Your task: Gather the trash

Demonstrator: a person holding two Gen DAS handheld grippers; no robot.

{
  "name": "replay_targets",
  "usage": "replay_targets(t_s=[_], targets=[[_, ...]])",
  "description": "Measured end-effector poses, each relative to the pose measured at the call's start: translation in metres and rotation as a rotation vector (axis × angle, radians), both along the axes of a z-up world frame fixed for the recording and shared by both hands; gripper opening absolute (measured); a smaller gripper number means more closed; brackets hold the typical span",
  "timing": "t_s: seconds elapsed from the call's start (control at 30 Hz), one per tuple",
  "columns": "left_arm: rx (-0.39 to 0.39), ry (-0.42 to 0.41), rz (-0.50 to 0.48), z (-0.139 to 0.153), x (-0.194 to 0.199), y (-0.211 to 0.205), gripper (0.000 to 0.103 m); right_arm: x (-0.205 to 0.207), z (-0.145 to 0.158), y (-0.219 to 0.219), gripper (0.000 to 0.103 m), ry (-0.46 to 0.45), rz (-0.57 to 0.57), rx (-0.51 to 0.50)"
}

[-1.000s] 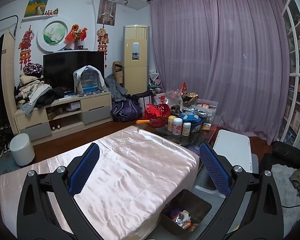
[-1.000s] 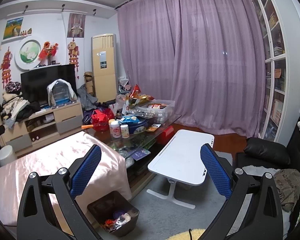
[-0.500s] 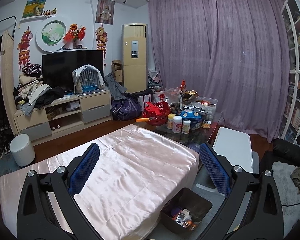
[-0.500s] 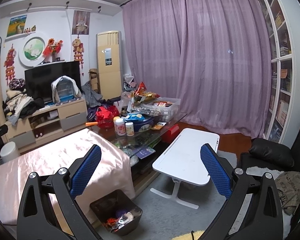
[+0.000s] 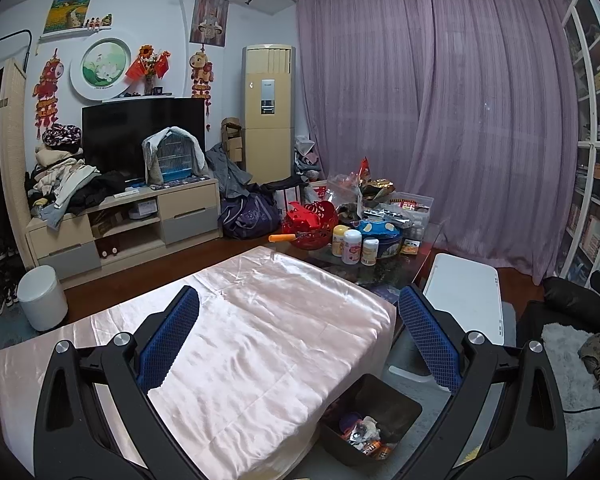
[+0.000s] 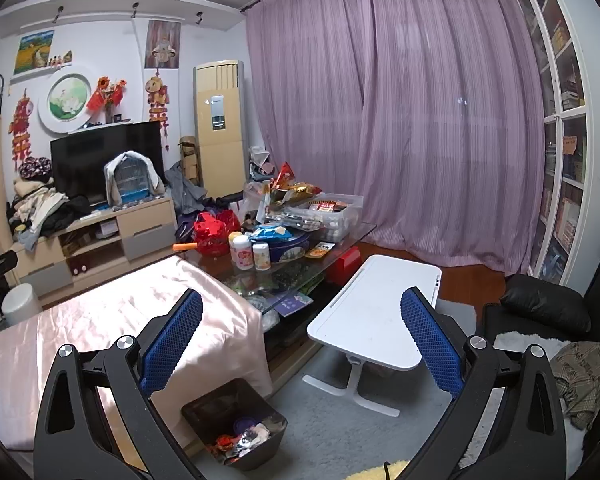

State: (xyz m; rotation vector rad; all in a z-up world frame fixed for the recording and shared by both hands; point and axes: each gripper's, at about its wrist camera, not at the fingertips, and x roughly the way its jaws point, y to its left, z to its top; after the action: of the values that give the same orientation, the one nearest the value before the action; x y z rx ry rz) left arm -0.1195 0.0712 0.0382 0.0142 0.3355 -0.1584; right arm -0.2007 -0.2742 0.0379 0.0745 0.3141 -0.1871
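A dark plastic trash bin (image 5: 374,420) (image 6: 236,420) with wrappers inside stands on the grey rug beside the table's near corner. My left gripper (image 5: 298,304) is open, held high above the pink satin cloth (image 5: 240,340) that covers the table. My right gripper (image 6: 300,308) is open too, hovering above the bin and the small white lap table (image 6: 376,316). Neither holds anything. Snack bags, jars and a blue tin (image 6: 284,240) crowd the glass coffee table (image 6: 340,248) further back.
A TV stand (image 5: 132,224) with clothes and a birdcage lines the left wall, with a white round bin (image 5: 42,296) near it. Purple curtains (image 6: 420,120) close the back. A black cushion (image 6: 544,308) and a bookshelf are on the right.
Both grippers have drifted slightly; the right wrist view has swung a little so the bin and white table sit further right. Both stay open and empty.
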Motion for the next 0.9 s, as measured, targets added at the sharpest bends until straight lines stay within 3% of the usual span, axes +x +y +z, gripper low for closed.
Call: replay_targets(t_s=[0.9], targets=[[-0.003, 0.002, 0.002, -0.0019, 0.0005, 0.0017, 0.095, 0.0030, -0.0018, 0.0012, 0.100, 0.003, 0.000, 0.002]])
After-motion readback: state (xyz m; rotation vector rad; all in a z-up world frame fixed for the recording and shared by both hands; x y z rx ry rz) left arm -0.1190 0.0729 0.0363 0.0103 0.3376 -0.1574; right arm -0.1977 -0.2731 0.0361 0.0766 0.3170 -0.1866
